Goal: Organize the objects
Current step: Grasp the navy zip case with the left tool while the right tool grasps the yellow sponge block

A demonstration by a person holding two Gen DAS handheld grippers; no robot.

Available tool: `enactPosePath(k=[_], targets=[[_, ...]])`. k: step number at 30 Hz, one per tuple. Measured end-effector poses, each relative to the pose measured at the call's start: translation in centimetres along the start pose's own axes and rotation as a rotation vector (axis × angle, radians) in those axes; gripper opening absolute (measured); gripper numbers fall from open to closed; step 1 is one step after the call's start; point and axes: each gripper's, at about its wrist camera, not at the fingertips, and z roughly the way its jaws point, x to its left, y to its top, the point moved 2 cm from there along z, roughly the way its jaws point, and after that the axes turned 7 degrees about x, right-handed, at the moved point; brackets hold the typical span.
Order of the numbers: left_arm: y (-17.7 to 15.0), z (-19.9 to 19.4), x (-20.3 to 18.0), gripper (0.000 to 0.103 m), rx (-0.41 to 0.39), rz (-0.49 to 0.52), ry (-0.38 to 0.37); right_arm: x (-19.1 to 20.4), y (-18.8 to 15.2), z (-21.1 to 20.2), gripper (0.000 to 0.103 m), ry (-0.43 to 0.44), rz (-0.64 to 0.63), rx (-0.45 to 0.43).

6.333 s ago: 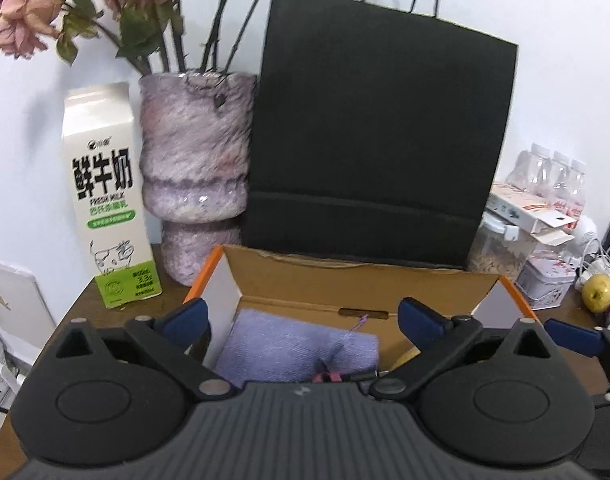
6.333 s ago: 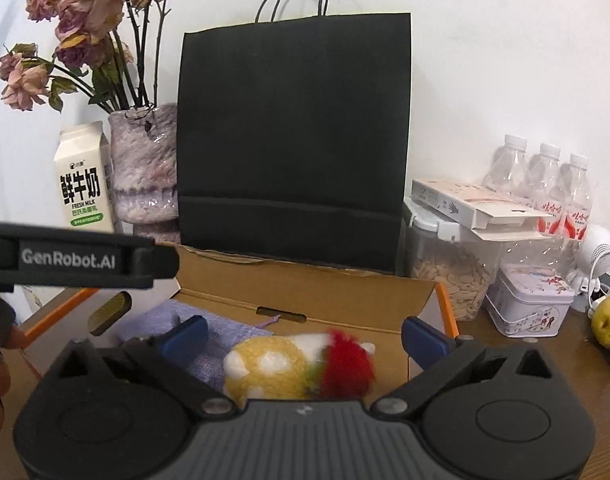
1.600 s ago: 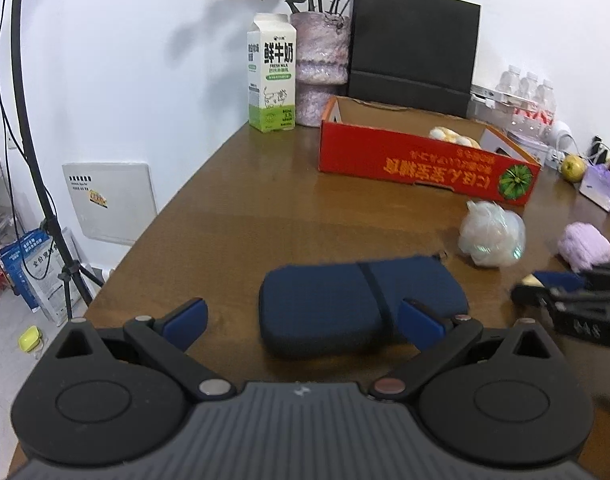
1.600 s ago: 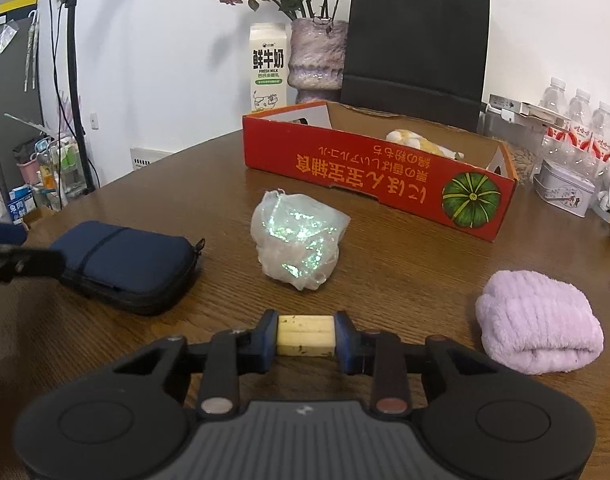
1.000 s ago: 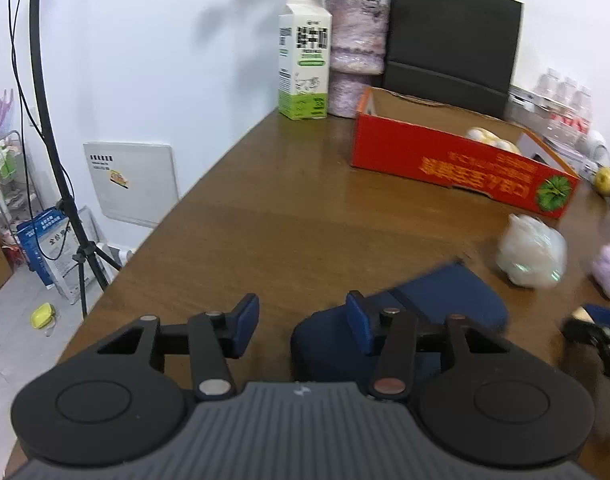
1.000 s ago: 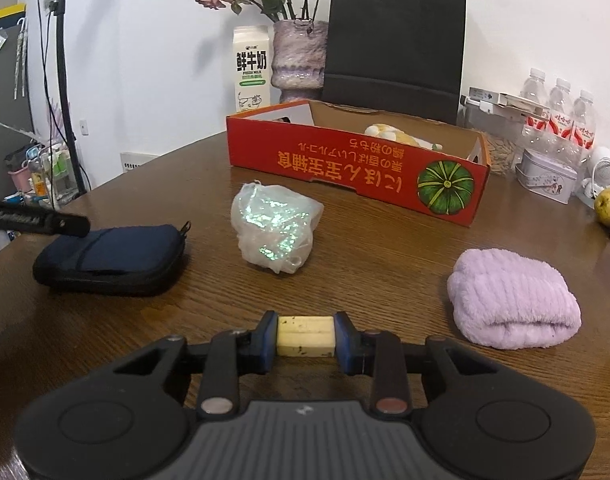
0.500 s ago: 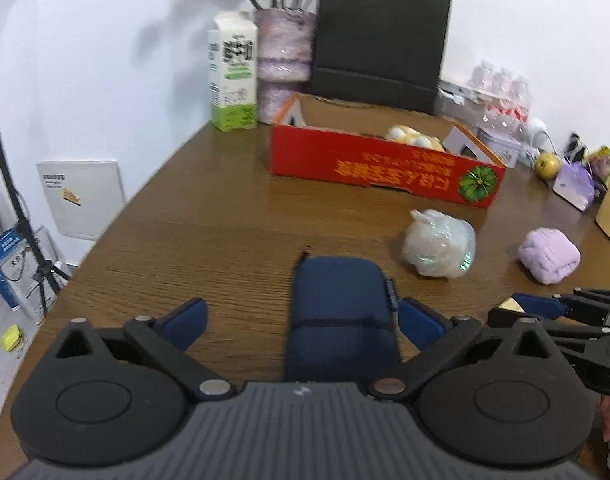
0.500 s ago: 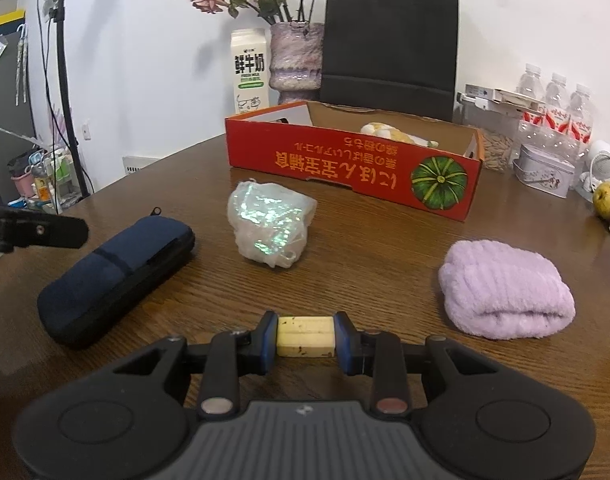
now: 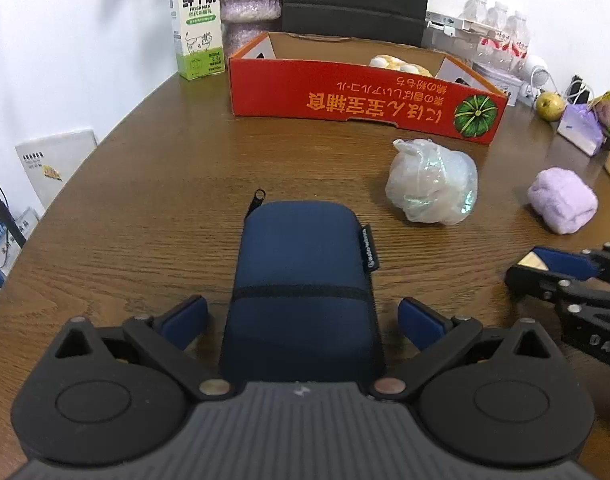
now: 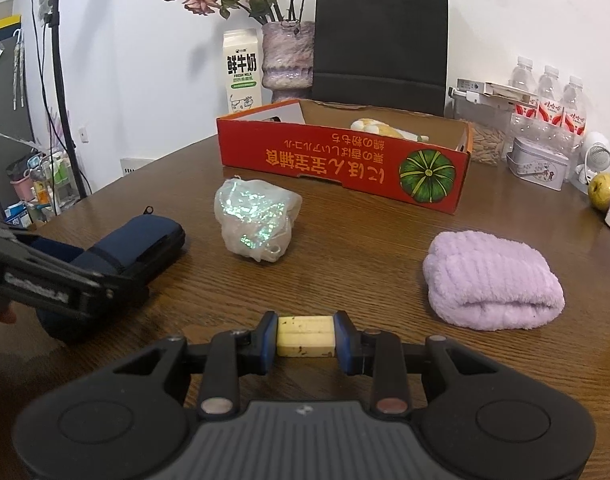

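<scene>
A navy zip pouch (image 9: 305, 256) lies lengthwise on the brown table (image 9: 145, 208). My left gripper (image 9: 303, 318) is open wide and straddles the pouch's near end, its blue pads clear of both sides. My right gripper (image 10: 306, 336) is shut on a small cream block (image 10: 305, 330) just above the table. Ahead lie a crumpled iridescent plastic bag (image 10: 257, 216) and a rolled lilac towel (image 10: 491, 280). A red cardboard box (image 10: 325, 160) behind them holds a yellow-white plush toy (image 10: 381, 128).
A milk carton (image 9: 197, 20), a vase of dried flowers (image 10: 287, 56) and a black paper bag (image 10: 381, 40) line the wall behind the box. Water bottles (image 10: 549, 96), a tin (image 10: 539, 168) and a green fruit (image 10: 603, 194) crowd the right. The table's curved edge runs along the left.
My left gripper's jaws went from half closed to wide open, and it swung round and moved in so the pouch now lies lengthwise between its fingers. My right gripper kept still with the block.
</scene>
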Motion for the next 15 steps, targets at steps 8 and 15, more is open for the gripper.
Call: enactPosePath(k=[8, 15], targets=[[-0.03, 0.16, -0.14, 0.103, -0.015, 0.008, 0.013, 0.13, -0.01, -0.02, 0.029, -0.004, -0.008, 0.003], [-0.2, -0.16, -0.33, 0.099, -0.027, 0.014, 0.009, 0.21, -0.01, -0.01, 0.029, -0.011, -0.016, 0.004]])
